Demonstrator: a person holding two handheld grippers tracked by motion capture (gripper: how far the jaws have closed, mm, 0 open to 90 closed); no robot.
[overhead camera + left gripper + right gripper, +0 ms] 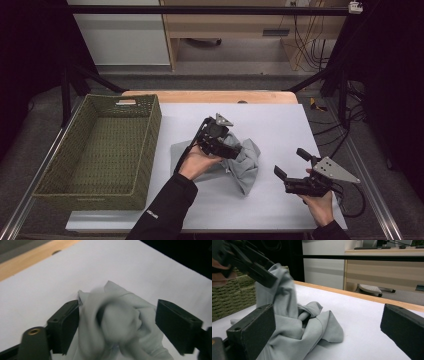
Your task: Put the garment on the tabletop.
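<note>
The grey cloth (239, 162) (crumpled, right of the woven basket (102, 145)) is straddled by the left gripper (227, 149), jaws wide, while the right gripper (289, 165) is held right of it, jaws wide.

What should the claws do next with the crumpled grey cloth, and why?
Probably shut the left claw on the crumpled grey cloth: its jaws stand open on either side of a bunched fold. The right claw waits open, apart from the cloth, and the green woven basket sits nearby.
</note>
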